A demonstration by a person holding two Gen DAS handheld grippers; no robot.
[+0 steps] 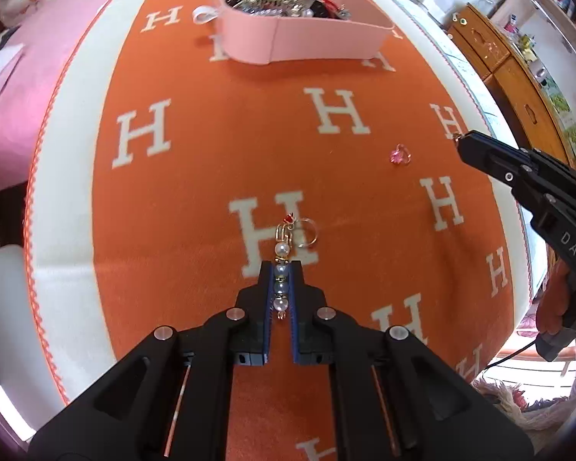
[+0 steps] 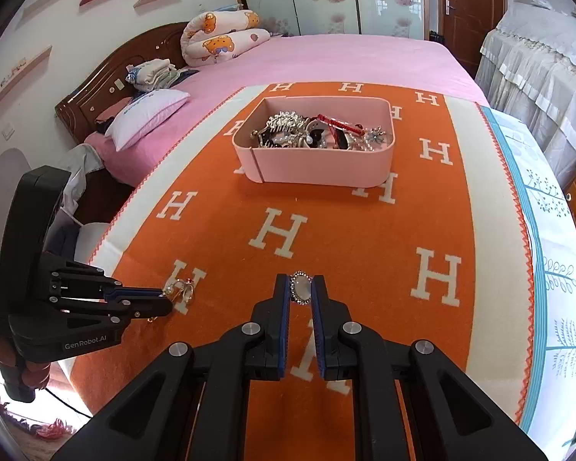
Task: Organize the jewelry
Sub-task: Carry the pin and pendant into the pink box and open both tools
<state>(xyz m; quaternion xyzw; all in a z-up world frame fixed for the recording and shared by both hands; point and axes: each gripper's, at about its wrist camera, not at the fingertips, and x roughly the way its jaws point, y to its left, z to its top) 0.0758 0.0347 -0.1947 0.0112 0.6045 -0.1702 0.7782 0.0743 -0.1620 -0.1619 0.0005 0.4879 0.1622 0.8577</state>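
My left gripper (image 1: 282,265) is shut on a pearl hair clip (image 1: 281,288) whose gold end and ring stick out past the fingertips; the same clip (image 2: 180,292) shows beside the left gripper (image 2: 161,301) in the right wrist view. My right gripper (image 2: 301,280) is shut on an oval white stone ring (image 2: 301,289) with a rhinestone border, held above the orange blanket (image 2: 326,230). The right gripper (image 1: 460,144) also reaches in from the right of the left wrist view. A pink jewelry box (image 2: 315,169) full of several pieces stands farther back, also seen as the pink box (image 1: 288,38).
A small pink gem piece (image 1: 399,153) lies loose on the blanket between the grippers. A white ring (image 1: 203,13) rests left of the box. The blanket covers a pink bed with a pillow (image 2: 146,115) and rolled quilt (image 2: 222,38). A wooden cabinet (image 1: 518,88) stands at the right.
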